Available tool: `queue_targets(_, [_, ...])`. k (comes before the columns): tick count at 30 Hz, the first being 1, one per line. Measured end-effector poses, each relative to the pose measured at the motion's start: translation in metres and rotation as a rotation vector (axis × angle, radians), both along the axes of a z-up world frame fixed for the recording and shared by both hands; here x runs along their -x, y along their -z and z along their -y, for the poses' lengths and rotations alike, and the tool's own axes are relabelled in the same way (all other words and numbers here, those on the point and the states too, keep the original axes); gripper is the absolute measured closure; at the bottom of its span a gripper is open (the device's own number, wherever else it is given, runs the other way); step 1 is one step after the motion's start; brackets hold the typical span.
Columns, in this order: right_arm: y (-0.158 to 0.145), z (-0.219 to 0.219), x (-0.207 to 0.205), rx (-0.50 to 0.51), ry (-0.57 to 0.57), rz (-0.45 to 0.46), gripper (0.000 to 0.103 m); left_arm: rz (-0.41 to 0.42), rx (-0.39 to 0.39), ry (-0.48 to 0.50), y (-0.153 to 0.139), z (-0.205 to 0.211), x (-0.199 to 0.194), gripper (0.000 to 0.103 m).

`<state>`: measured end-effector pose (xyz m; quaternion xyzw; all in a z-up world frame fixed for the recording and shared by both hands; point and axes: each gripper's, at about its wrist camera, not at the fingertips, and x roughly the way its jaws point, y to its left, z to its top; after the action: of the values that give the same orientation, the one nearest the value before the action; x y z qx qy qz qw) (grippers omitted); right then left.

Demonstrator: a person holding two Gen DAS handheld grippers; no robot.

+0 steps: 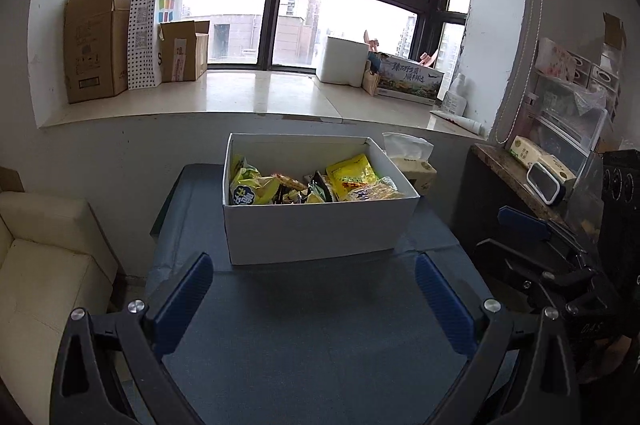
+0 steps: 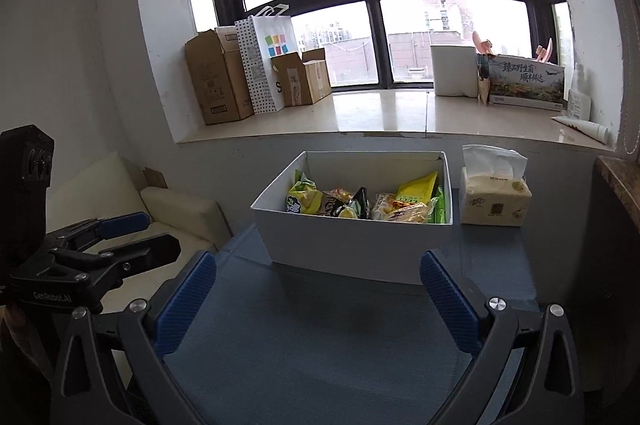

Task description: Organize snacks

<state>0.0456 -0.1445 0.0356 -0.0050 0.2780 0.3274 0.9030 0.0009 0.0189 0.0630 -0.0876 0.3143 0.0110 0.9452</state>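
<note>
1. The blue table point(image 1: 312, 345) lay bare before both tools, leaving open room to approach.
2. The white box point(image 1: 320, 229) sat at twelve o'clock near the far edge, seemingly as the collecting bin.
3. The snacks point(image 1: 304, 185) lay piled inside it.
4. The left gripper point(image 1: 314, 301) and right gripper point(image 2: 318, 299) hung released, holding nothing.
5. A tissue pack point(image 2: 494, 199) stood just beside the box at three o'clock, narrowing that side.

You have a blue-covered table point(image 1: 304, 345) carrying 2 things: a white box point(image 1: 320, 225) of snack packets point(image 1: 352, 177), and a tissue pack point(image 2: 494, 201) just beside it.
</note>
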Motion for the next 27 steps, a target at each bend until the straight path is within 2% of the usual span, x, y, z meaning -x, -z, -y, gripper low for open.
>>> queue_targets(4, [0.0072,-0.0033,-0.0002,0.029,0.009,-0.018,0.000,-0.008,-0.002,0.006,0.0012,0.0029,-0.0016,0.000])
queue_targets(27, [0.0073,-0.0016,0.0000,0.011,0.016,-0.043,0.000,-0.032,-0.008,0.016,0.0081,0.0029,-0.0060,0.000])
